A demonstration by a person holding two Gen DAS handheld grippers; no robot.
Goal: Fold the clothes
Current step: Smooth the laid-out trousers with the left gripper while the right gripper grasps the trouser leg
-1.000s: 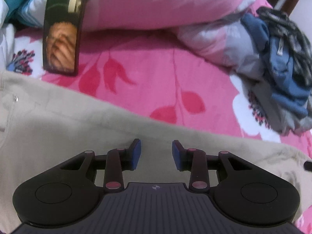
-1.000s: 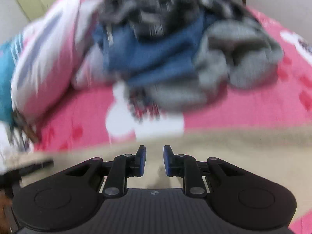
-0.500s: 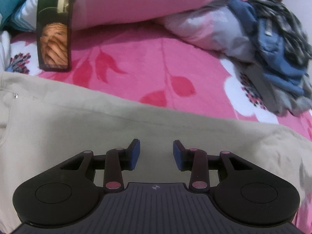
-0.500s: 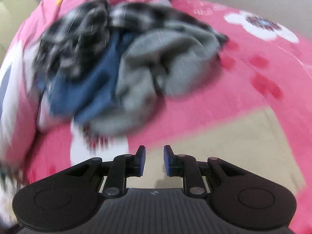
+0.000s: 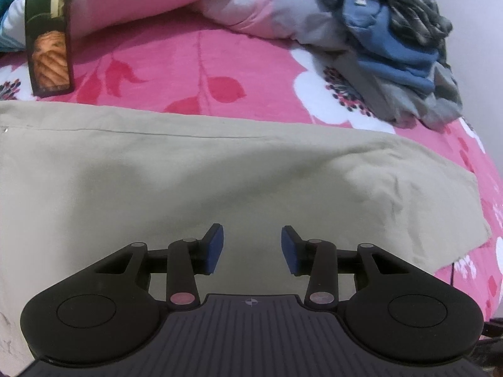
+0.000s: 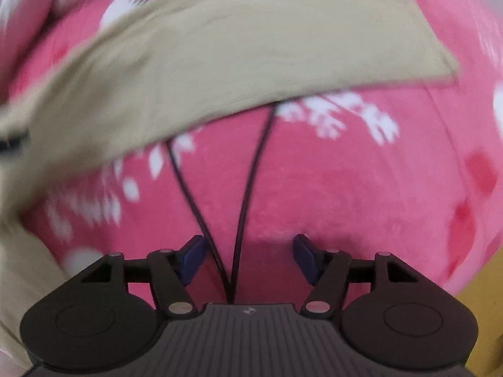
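- Item: beige cotton trousers (image 5: 220, 176), lying flat across the pink floral bedspread (image 5: 195, 53).
- My left gripper (image 5: 251, 246) hung over the cloth, jaws partly apart and opening, holding nothing.
- My right gripper (image 6: 248, 259) pointed at bare bedspread near the trouser hem (image 6: 408, 47), jaws opening; only two thin black cables (image 6: 248, 188) ran between them.
- Risk: I judged a closing right gripper could pinch those cables instead of fabric.
- Risk: a one-layer pinch could skew the fold.
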